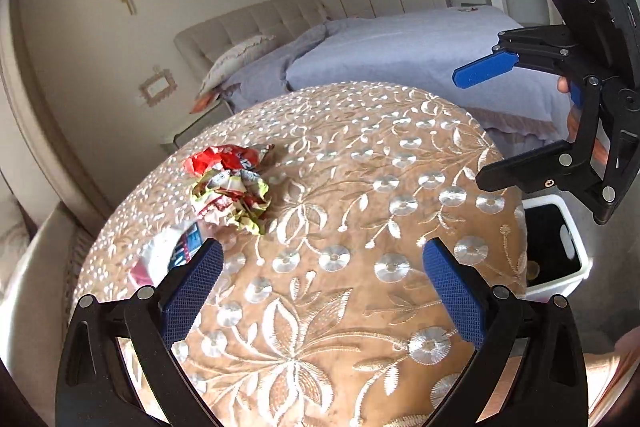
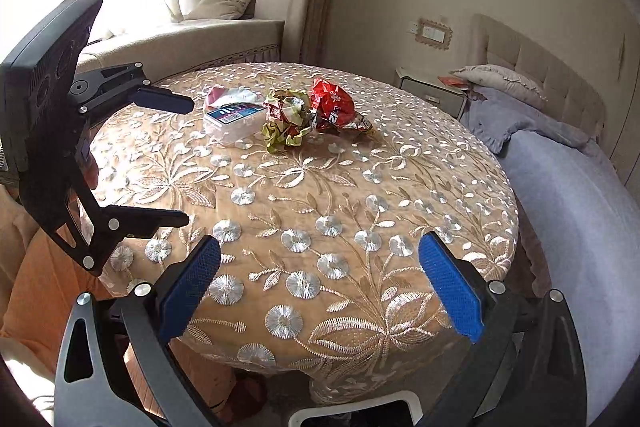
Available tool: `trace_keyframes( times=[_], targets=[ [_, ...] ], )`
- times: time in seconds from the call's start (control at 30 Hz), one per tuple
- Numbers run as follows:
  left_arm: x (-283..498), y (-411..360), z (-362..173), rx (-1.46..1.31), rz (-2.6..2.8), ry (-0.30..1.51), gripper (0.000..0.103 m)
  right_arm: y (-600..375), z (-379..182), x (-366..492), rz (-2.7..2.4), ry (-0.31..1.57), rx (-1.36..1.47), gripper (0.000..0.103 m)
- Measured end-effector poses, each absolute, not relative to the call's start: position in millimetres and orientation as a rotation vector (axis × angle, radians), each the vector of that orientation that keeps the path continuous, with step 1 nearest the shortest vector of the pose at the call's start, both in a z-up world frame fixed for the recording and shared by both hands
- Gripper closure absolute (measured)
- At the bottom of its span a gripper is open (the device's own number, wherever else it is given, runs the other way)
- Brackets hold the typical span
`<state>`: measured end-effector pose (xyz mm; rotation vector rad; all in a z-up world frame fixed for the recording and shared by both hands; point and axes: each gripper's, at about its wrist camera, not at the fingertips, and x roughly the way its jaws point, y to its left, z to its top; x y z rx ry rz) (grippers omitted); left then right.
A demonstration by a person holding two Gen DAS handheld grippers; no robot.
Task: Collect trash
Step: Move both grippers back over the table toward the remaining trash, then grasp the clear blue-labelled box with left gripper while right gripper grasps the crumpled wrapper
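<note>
Round table [image 2: 360, 187] covered by a tan cloth embroidered with silver flowers and leaves. Three pieces of trash sit together on the far part of the cloth, touching or nearly touching in a row: a crumpled red wrapper [image 2: 334, 105], a crumpled yellow-green wrapper [image 2: 286, 121] and a white tissue pack [image 2: 234, 115] with a blue and pink label. In the left wrist view the same group lies ahead and to the left of the left gripper [image 1: 324, 269]: red wrapper farthest, yellow-green wrapper in the middle, tissue pack nearest and partly hidden behind the left blue finger pad [image 1: 192, 291]. Left gripper: fingers spread wide, nothing between them, held above the cloth near the table's edge. Right gripper [image 2: 320, 267]: fingers likewise spread wide and empty, held above the near side of the table, well apart from the trash. Each gripper shows in the other's camera, both with jaws apart; part of a hand [image 1: 570, 107] shows behind the right gripper's frame in the left view. A white bin [image 1: 560, 247] with a dark inside stands on the floor just beside the table, on the right gripper's side; its rim also shows at the bottom edge of the right wrist view. One small round object lies inside; cannot tell what it is. Background: bed [image 1: 420, 55] with a lilac cover and tufted beige headboard, bedside cabinet [image 2: 434, 93], curtained window seat [image 2: 200, 35].
</note>
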<state>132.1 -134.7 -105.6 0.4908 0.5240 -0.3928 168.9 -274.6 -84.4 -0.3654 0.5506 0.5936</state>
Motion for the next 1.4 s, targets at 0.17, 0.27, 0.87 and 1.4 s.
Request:
trace_keyframes(
  times=[0.17, 0.27, 0.87, 1.4],
  targets=[
    [158.4, -96.9, -105.7, 0.377, -0.327, 0.587, 0.005, -244.3, -83.8, 195.2, 0.616, 0.559, -0.398, 0.004],
    [172.9, -79.4, -107.4, 0.320, -0.287, 0.622, 0.005, -229.0, -86.2, 213.0, 0.631, 0.570, -0.403, 0.004],
    [259.6, -34.9, -130.9, 0.168, -0.194, 0.853, 0.006, -153.5, -111.8, 323.5, 0.654, 0.732, -0.404, 0.004],
    [262.4, -28.3, -131.2, 0.116, -0.195, 0.868, 0.041, -151.8, -111.1, 323.3, 0.715, 0.778, -0.359, 0.071]
  ],
)
